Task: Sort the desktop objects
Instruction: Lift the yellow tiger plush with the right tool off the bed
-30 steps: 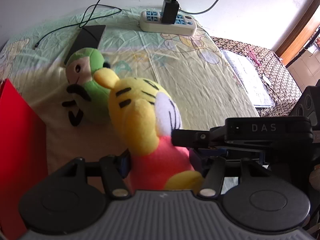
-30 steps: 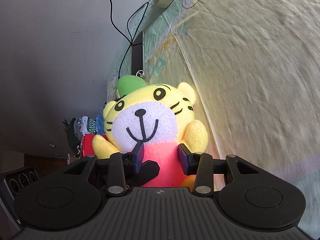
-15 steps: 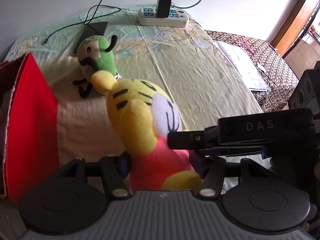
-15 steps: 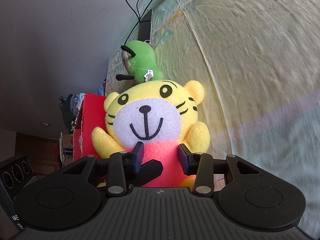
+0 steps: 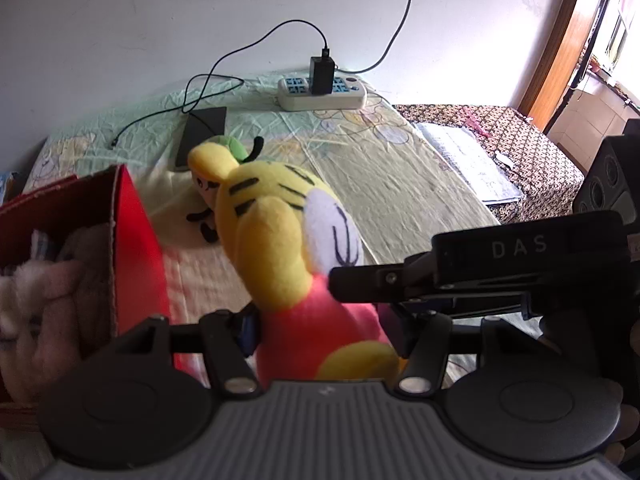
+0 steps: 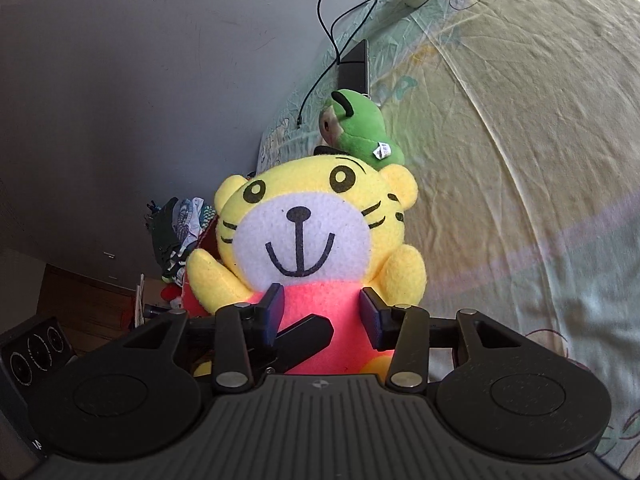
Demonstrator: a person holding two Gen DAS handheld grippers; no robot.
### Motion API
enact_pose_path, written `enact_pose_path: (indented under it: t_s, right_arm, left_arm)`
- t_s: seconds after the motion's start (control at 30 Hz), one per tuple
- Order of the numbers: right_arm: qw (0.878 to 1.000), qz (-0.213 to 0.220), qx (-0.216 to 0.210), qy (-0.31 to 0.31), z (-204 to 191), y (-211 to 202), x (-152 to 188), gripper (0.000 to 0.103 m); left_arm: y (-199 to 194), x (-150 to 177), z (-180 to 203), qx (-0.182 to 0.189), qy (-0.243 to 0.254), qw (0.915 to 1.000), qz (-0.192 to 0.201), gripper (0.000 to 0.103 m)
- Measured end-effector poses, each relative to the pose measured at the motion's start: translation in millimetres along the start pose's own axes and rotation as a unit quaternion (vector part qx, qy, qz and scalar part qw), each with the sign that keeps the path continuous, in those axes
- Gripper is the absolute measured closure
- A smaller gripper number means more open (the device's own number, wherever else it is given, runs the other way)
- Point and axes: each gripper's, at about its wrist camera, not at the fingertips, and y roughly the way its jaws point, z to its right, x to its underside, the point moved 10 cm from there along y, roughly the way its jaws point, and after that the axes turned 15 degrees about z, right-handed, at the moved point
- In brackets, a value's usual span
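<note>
Both grippers, left gripper (image 5: pixel 320 320) and right gripper (image 6: pixel 320 312), clamp tiger plush (image 5: pixel 288 240) mid-carry; next: swing over red box (image 5: pixel 120 240) at frame left, release.

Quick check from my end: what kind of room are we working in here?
Probably a lived-in home room, maybe a bedroom. The work surface wears a cartoon-print sheet, a power strip with a charger sits against the plain wall, and a red box holds soft things beside the tiger plush.

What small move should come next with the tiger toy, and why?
Probably carry the tiger toy sideways over the red box before releasing. Both the left gripper and the right gripper clamp its red body, and the open box sits just to its left.
</note>
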Motion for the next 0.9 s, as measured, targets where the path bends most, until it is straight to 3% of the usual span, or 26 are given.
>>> enact_pose_path:
  t_s: [0.23,0.5,0.7,0.9]
  right_arm:
    - [0.998,0.058,-0.019,-0.013,-46.2,2.2,10.1,0.057]
    - [0.993,0.096,-0.053,-0.052,-108.7,23.9,13.6,0.056]
    - [0.989,0.092,-0.088,-0.069,-150.6,55.5,28.8,0.055]
    - [0.988,0.059,-0.121,-0.071,-185.6,102.1,52.5,0.055]
  left_arm:
    - [-38.2,-22.7,-26.3,0.021,0.028,0.9982,0.048,0.042]
    - [-82.2,-49.6,-82.7,0.012,0.025,0.9944,0.102,0.042]
    - [-109.4,-56.7,-130.9,-0.018,0.028,0.9914,0.127,0.042]
    - [-130.9,-53.7,-189.5,-0.069,0.033,0.9883,0.132,0.042]
